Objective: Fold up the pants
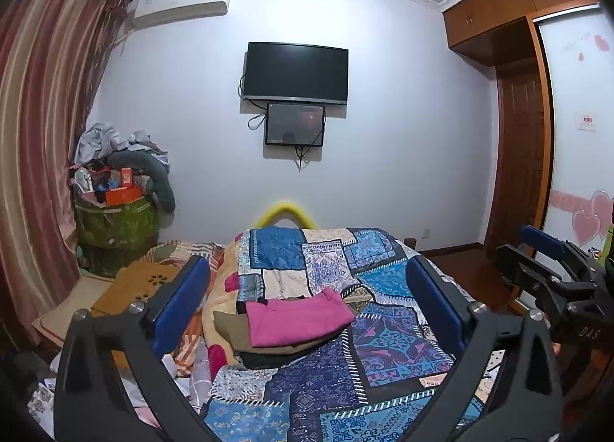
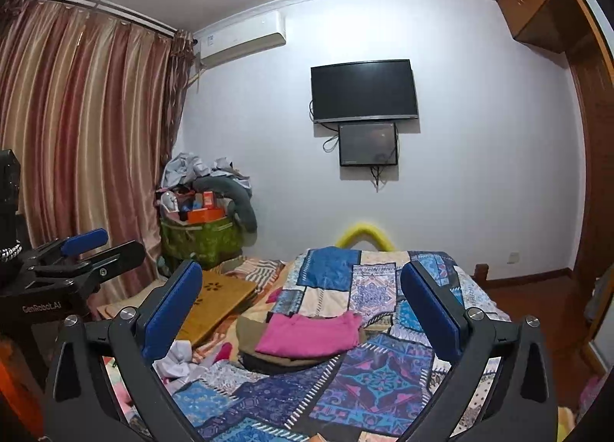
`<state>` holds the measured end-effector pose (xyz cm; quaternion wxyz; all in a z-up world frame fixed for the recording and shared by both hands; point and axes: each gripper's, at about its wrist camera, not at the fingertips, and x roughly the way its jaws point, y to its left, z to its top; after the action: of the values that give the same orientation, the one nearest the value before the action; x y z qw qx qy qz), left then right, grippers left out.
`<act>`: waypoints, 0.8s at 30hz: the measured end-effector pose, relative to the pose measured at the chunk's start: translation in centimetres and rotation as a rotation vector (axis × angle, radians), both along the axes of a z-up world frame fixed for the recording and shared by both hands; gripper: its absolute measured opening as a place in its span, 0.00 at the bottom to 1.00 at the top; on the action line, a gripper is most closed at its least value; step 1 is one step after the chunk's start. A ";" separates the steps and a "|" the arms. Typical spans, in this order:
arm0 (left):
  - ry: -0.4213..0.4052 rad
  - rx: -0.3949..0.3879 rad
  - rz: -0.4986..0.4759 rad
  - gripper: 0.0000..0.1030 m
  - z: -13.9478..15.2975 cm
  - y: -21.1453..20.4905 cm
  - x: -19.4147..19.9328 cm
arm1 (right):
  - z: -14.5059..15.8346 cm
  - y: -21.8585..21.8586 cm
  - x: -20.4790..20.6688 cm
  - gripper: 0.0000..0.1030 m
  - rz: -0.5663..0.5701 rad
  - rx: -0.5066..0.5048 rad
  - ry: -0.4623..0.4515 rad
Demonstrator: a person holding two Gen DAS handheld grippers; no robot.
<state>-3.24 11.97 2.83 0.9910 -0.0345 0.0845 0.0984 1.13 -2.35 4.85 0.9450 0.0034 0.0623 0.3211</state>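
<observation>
Bed, patchwork quilt [image 1: 383, 357]: work surface, spread full width.
Folded garment stack [image 1: 284, 346]: mid-quilt, dark and olive layers below.
Pink pants [image 1: 295, 317]: folded, topmost on stack, long axis running left-right, ahead of and below both grippers, apart from them.
Left gripper [image 1: 307, 300]: fingers spread, empty, seemingly marginally nearer.
Right gripper [image 2: 303, 307]: fingers spread, empty.

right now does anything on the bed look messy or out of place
The folded pink garment sits neatly atop a stack of darker folded clothes. Crumpled white cloth lies loose at the patchwork quilt's left edge, unfolded.
</observation>
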 end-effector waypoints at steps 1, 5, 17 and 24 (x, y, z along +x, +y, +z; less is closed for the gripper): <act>0.003 -0.005 0.001 1.00 -0.1 0.1 0.1 | 0.0 0.0 0.1 1.00 0.000 0.002 0.006; 0.015 -0.016 0.001 1.00 -0.4 0.3 0.5 | -0.2 -0.3 -0.1 1.00 -0.001 0.008 0.020; 0.035 -0.016 0.008 1.00 -0.9 0.5 1.3 | -0.3 -0.5 -0.5 1.00 -0.005 0.000 0.023; 0.040 -0.013 0.002 1.00 -1.1 0.5 1.5 | -0.3 -0.6 -0.4 1.00 -0.012 0.004 0.034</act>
<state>-1.77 12.45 1.76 0.9887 -0.0392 0.1049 0.0993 0.75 -2.97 4.52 0.9456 0.0112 0.0777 0.3156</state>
